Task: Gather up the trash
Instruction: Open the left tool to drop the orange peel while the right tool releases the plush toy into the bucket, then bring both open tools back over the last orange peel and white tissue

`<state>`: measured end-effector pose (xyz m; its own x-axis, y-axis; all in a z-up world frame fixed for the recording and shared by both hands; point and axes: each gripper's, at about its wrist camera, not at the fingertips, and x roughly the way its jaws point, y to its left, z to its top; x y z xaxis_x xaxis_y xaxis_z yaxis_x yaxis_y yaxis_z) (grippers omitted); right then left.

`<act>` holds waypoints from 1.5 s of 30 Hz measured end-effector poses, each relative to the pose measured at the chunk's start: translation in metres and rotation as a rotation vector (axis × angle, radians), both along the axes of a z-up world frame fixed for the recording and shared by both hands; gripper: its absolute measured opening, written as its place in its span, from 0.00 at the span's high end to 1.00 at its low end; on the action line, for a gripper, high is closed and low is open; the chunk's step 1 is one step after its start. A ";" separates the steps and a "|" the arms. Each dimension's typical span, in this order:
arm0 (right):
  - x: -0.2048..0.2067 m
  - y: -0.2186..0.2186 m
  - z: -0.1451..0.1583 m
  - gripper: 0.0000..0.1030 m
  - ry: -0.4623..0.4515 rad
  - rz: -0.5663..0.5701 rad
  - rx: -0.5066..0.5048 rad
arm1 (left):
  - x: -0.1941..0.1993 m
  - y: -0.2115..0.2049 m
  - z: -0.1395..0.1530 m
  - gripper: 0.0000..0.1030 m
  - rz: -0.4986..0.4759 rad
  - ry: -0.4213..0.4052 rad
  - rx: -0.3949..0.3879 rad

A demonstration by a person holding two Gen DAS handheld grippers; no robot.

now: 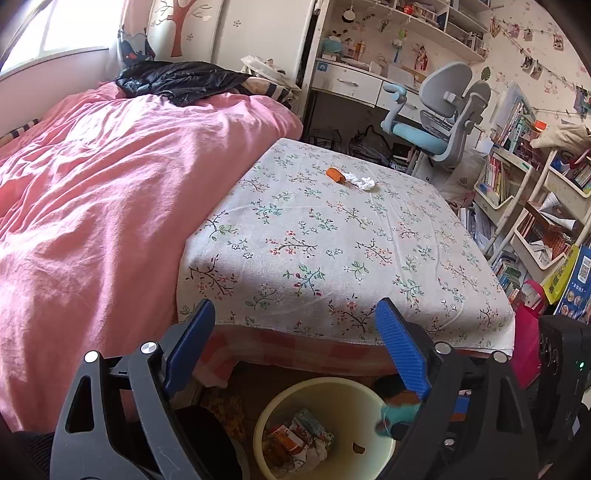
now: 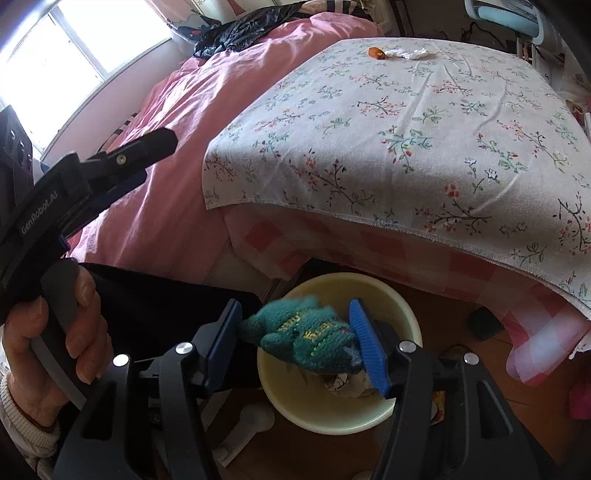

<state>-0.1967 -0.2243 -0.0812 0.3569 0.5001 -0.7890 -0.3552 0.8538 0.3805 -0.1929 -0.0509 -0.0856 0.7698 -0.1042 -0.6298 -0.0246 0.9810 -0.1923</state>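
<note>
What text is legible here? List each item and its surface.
"GenRobot.AI": on the left claw's black body.
Yellow stitching on the green knit that the right claw holds: unreadable.
Blue poster, book spines, bin wrappers: too small.

I see a pink duvet [image 1: 110,192] spread over the bed on my left, with a black jacket [image 1: 177,79] crumpled at its far end below the window [image 1: 55,33]. A floral cloth [image 1: 332,240] covers the table ahead. Beyond it stands a grey and blue desk chair [image 1: 436,114], and crowded bookshelves [image 1: 532,206] fill the right side.
</note>
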 end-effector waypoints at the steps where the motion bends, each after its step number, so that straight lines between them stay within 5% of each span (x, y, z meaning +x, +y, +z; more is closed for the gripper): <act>1: 0.000 -0.002 0.002 0.40 -0.006 -0.008 0.010 | 0.000 0.000 0.000 0.17 0.001 -0.001 0.001; 33: 0.004 -0.026 0.022 0.32 -0.114 -0.142 0.082 | -0.002 -0.008 0.003 0.15 -0.007 -0.021 0.031; 45: 0.063 -0.034 0.080 0.30 -0.297 -0.163 0.023 | 0.044 -0.018 0.044 0.13 -0.038 -0.125 0.094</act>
